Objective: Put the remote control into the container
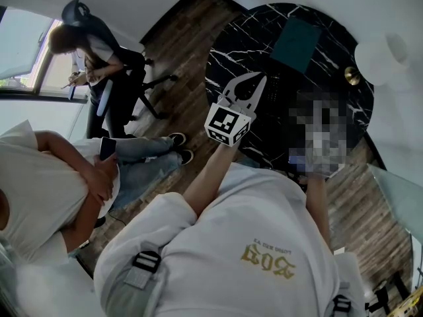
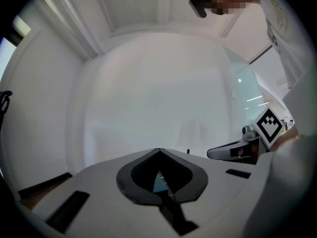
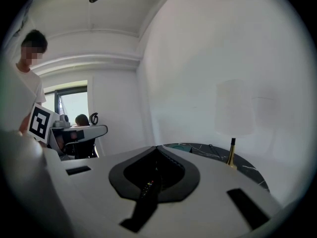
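"White plastic left tongs [image 2: 159, 151]?"
"Shut tight, empty. White plastic right tongs [image 3: 157, 148] too."
"Remote control?"
"Can't spot it. Teal square container [image 1: 296, 43] sits on round black marble table [image 1: 231, 48], one o'clock from left tongs. White walls."

Seen from above, my left gripper [image 1: 253, 79], jaws together, lies over the black marble table [image 1: 244, 45], whose top is bare from nine to twelve o'clock of the tips. A teal box [image 1: 295, 43] stands at one o'clock, and a lamp [image 1: 386, 57] crowds the rim at three. Beyond the table at nine o'clock, the wood floor [image 1: 185, 51] is open up to an occupied office chair [image 1: 151, 83].
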